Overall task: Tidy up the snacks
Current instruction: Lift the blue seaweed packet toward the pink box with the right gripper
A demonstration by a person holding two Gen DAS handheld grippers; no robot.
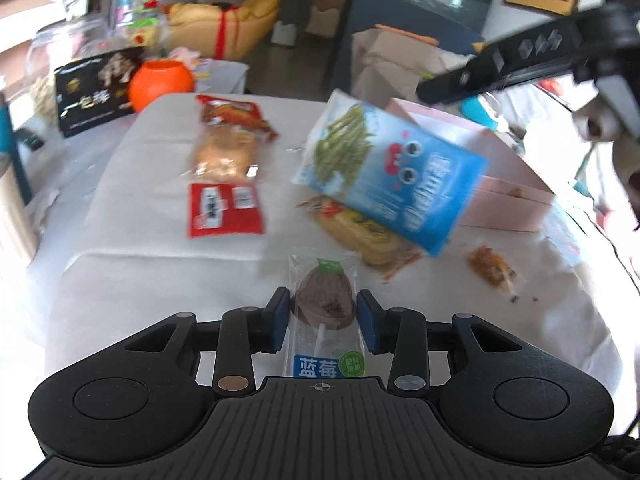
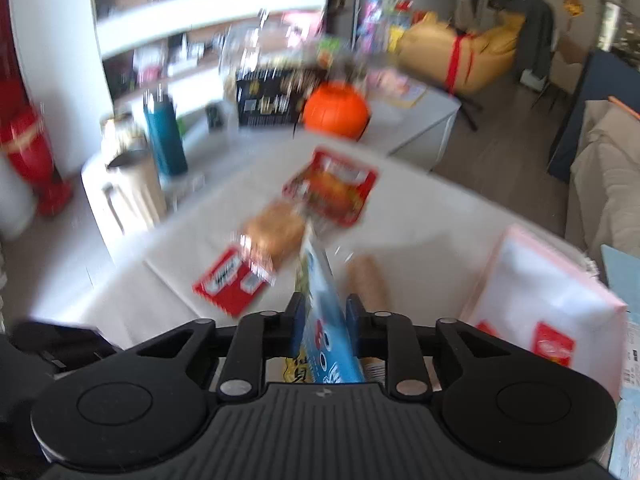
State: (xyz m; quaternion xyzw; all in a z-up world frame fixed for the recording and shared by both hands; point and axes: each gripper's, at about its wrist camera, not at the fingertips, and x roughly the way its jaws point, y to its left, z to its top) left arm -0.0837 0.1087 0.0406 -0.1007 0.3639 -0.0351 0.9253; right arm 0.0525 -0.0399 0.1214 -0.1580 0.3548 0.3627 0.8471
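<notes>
Left gripper (image 1: pixel 323 316): its blue-padded fingers sit narrowly either side of a clear-wrapped brown lollipop with a white stick and a blue label (image 1: pixel 325 308); pads look close to the wrapper, but whether they press it I cannot tell.
Lollipop: flat on the white cloth-covered tabletop (image 1: pixel 160 272) at its near edge, stick pointing back toward the camera.
Right gripper (image 2: pixel 323 320): clamped on a blue flat snack bag printed with green beans and cartoon eyes (image 1: pixel 390 176), held edge-on between the pads and lifted off the cloth.
Blue bag's place: in the air above a yellow-and-orange wrapped snack (image 1: pixel 368 236), just before a pale pink cardboard box (image 1: pixel 508 200).
Other snacks: a clear bread packet with a red printed top (image 1: pixel 230 136), a flat red sachet with a white label (image 1: pixel 226 210) just nearer than it, and a small orange-brown wrapped piece (image 1: pixel 494 270) to the right, all lying apart on the cloth.
Risk, bag: both views are smeared; a fast swing with a thin edge grip could let the slick bag slide out or clip the box wall.
Risk, lollipop: the loose wrapper may crumple or slip if the pads close on film rather than the candy head.
Surface: wrinkled cloth, some crumbs near the right.
Room: an orange pumpkin-shaped pot (image 1: pixel 160 82) and a black printed box (image 1: pixel 96 88) at the far end; a yellow beanbag tied with red ribbon (image 1: pixel 236 20) on the floor behind.
</notes>
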